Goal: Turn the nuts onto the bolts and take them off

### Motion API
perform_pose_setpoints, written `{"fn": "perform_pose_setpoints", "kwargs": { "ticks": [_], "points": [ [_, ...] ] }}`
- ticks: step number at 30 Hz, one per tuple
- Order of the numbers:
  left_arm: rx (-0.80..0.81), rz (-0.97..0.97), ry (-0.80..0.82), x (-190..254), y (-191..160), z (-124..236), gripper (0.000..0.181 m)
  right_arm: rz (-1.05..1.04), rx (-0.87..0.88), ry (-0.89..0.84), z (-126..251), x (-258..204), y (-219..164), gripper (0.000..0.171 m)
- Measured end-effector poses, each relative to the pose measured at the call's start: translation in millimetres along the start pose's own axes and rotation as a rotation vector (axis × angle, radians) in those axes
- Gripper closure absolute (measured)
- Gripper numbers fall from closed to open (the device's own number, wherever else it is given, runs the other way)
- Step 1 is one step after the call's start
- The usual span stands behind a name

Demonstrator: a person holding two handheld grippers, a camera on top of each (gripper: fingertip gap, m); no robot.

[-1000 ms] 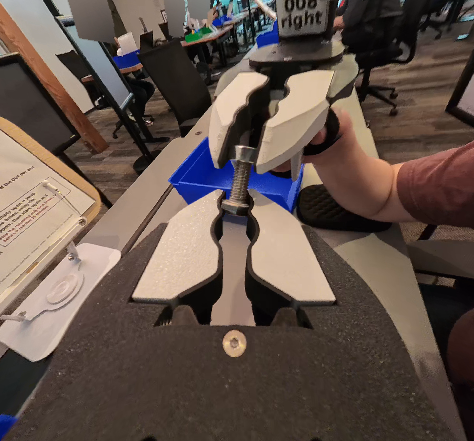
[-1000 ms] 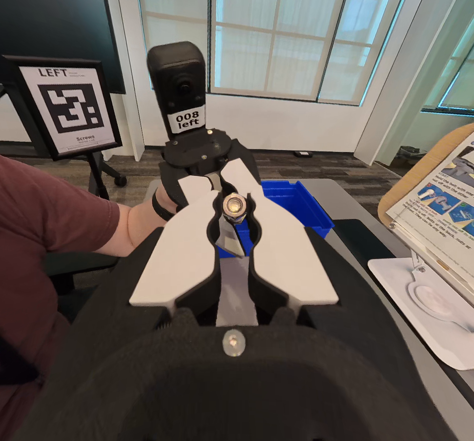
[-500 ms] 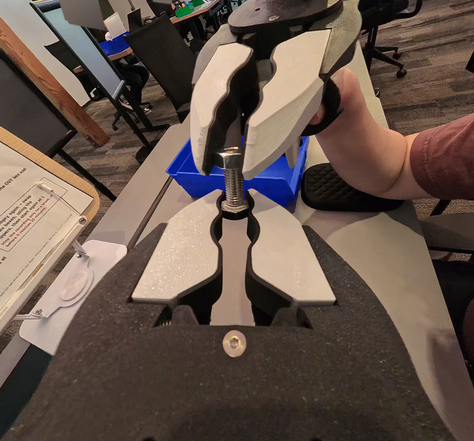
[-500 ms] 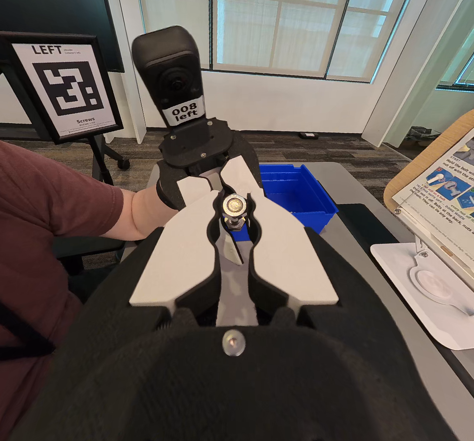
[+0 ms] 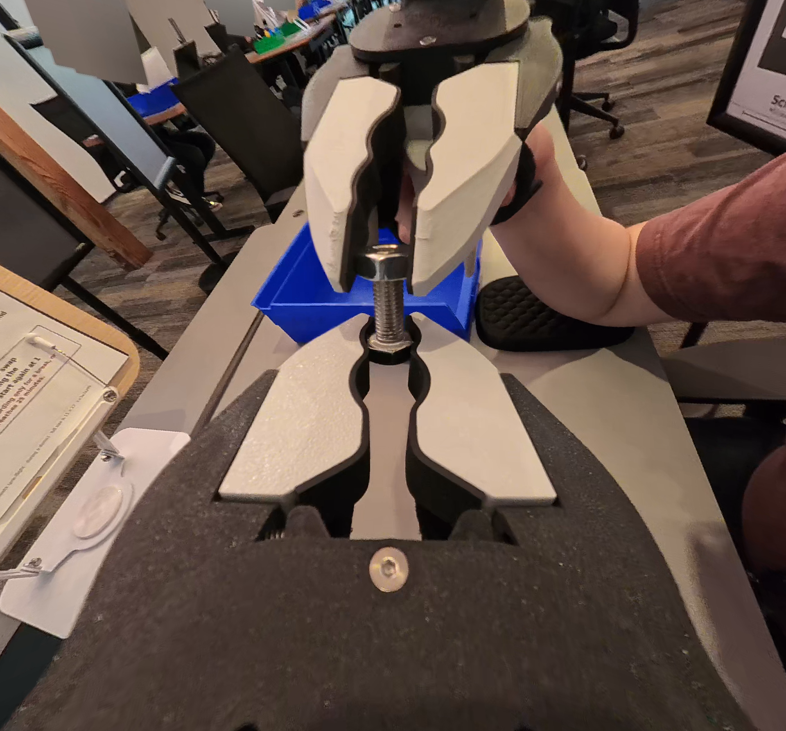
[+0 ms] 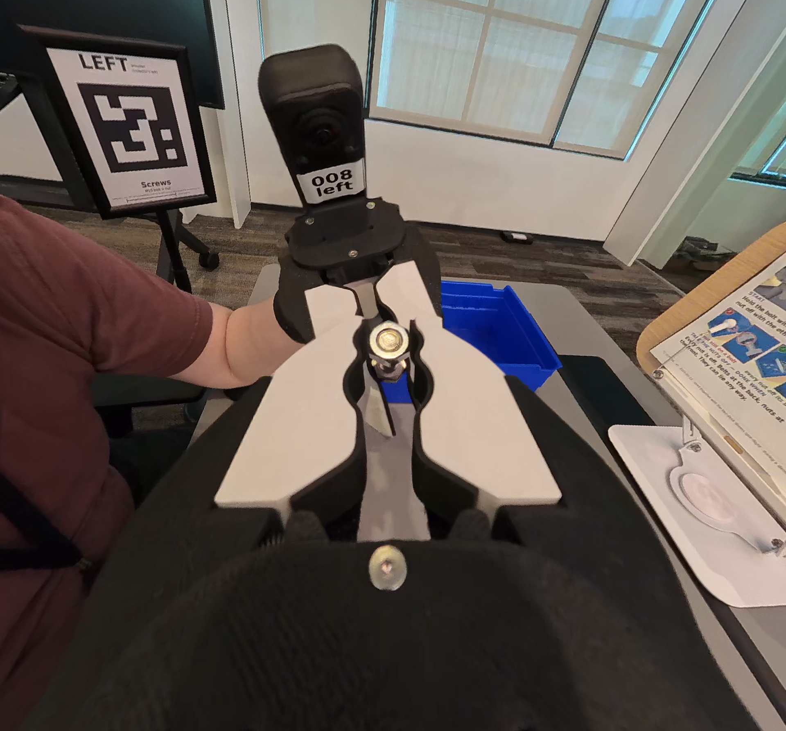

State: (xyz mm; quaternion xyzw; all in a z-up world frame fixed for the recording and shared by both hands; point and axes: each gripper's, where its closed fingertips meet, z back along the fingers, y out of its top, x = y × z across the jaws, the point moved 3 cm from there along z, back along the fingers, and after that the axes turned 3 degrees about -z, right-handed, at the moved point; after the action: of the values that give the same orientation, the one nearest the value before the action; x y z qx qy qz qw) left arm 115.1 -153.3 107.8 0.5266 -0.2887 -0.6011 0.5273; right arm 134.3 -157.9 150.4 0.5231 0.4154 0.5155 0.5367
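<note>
- Left wrist view: I see my left gripper (image 5: 388, 349) narrowed around the nut (image 5: 388, 347) at its fingertips. The bolt (image 5: 386, 300) stands upright out of it, above the near edge of the blue bin (image 5: 306, 306) on the bench (image 5: 531, 387). My right gripper (image 5: 380, 272) points down, clamping the bolt's hex head.
- Right wrist view: I see my right gripper (image 6: 388, 342) pinching the bolt (image 6: 388, 341) head-on, the left gripper (image 6: 385, 374) gripping below it.

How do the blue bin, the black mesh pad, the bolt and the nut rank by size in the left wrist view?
1. blue bin, though partly hidden
2. black mesh pad
3. bolt
4. nut

The bolt and nut sit nearer the camera than the bin and pad, yet look smaller.
</note>
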Motion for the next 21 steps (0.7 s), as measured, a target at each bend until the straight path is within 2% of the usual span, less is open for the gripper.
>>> {"fn": "perform_pose_setpoints", "kwargs": {
  "ticks": [1, 4, 5, 14, 17, 21],
  "points": [
    [0.014, 0.008, 0.011, -1.5, 1.9, 1.0, 0.168, -0.006, 0.015, -0.004, 0.4, 0.8, 1.6, 0.152],
    [0.028, 0.027, 0.015, -3.3, 4.2, 3.8, 0.169, -0.015, 0.060, -0.045, 1.9, 7.3, 5.8, 0.122],
    [0.038, 0.031, 0.022, -4.2, 5.2, 4.8, 0.169, -0.012, 0.081, -0.048, 3.2, 8.5, 7.7, 0.119],
    [0.168, 0.103, -0.025, -4.3, 17.4, 10.8, 0.169, -0.026, 0.304, 0.207, -3.6, -14.0, 21.2, 0.106],
    [0.207, 0.116, -0.023, -5.3, 20.3, 11.5, 0.169, 0.001, 0.356, 0.198, -4.8, -18.6, 25.5, 0.105],
    [0.249, 0.135, -0.040, -5.4, 22.9, 12.4, 0.168, 0.013, 0.339, 0.168, -9.3, -21.0, 24.8, 0.100]
  ]
}}
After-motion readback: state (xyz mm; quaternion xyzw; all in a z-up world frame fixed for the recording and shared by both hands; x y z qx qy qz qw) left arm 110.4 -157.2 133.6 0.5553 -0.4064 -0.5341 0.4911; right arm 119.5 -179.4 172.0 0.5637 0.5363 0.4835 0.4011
